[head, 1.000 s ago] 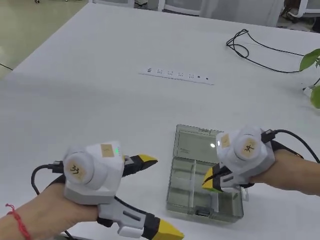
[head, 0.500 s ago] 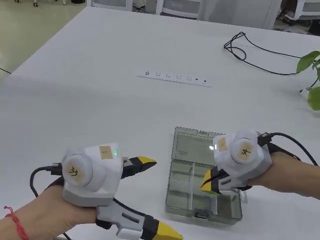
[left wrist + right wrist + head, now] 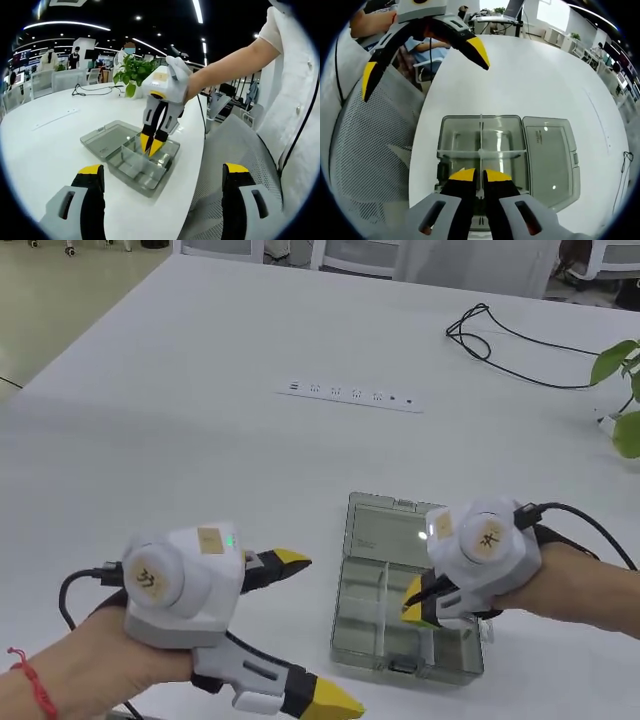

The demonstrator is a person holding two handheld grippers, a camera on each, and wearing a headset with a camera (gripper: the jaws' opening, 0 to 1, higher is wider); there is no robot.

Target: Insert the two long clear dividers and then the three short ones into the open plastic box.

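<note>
The open clear plastic box [image 3: 352,638] lies on the white table with its lid [image 3: 385,525] folded flat behind it. My right gripper [image 3: 413,607] dips into the box's near right part. In the right gripper view my right gripper [image 3: 480,176] has its jaws nearly together on a thin clear divider [image 3: 481,135] that runs up the box's [image 3: 445,135] middle and crosses another divider [image 3: 502,150]. In the left gripper view the right gripper [image 3: 150,146] reaches into the box [image 3: 134,176]. My left gripper [image 3: 312,632] stands open left of the box, holding nothing.
A white power strip [image 3: 350,395] lies mid-table and a black cable [image 3: 490,335] loops at the far right. Plant leaves [image 3: 625,390] hang in at the right edge. The table's near edge is just under my hands.
</note>
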